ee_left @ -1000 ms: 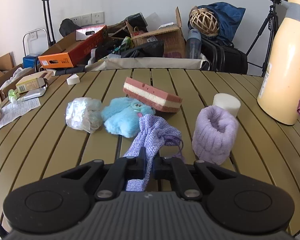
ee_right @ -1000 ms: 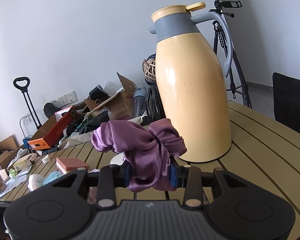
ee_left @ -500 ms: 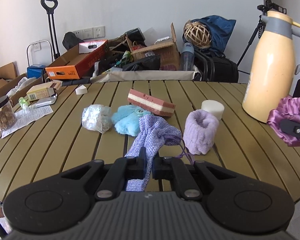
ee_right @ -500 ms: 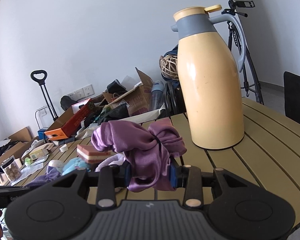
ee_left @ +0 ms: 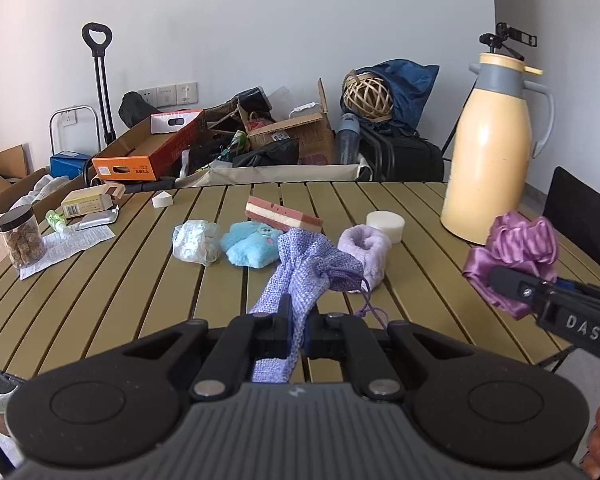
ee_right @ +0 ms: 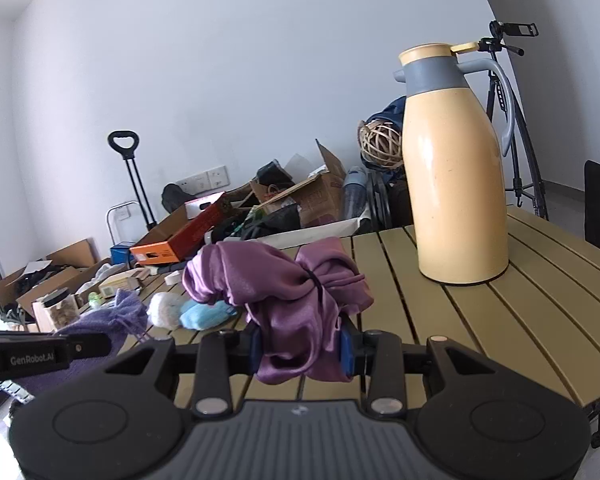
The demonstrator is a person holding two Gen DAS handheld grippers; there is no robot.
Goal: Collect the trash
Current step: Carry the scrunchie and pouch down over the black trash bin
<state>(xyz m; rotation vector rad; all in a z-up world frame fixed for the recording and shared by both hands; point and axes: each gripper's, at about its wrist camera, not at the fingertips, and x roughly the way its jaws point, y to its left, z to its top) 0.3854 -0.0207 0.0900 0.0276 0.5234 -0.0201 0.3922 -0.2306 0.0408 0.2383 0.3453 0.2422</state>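
Note:
My left gripper (ee_left: 298, 322) is shut on a lilac woven drawstring pouch (ee_left: 306, 264), lifted above the slatted table (ee_left: 140, 280). My right gripper (ee_right: 300, 346) is shut on a purple satin scrunchie (ee_right: 276, 280); the same scrunchie (ee_left: 516, 244) shows at the right of the left wrist view. On the table behind lie a crumpled clear plastic wad (ee_left: 194, 240), a blue fluffy item (ee_left: 250, 246), a pink and cream sponge block (ee_left: 282, 216), a lilac fluffy cuff (ee_left: 366, 246) and a white round puck (ee_left: 385, 225).
A tall yellow thermos jug (ee_left: 492, 160) stands at the table's right. At the left lie a jar (ee_left: 20, 236), a paper sheet (ee_left: 70, 242), a small box (ee_left: 86, 202). Cardboard boxes, bags and a trolley handle (ee_left: 98, 76) crowd the wall behind. A black chair (ee_left: 580, 216) stands right.
Both grippers have drawn back from the table with their cloth items, so the table items look smaller and farther. The right gripper and scrunchie have come into the left wrist view.

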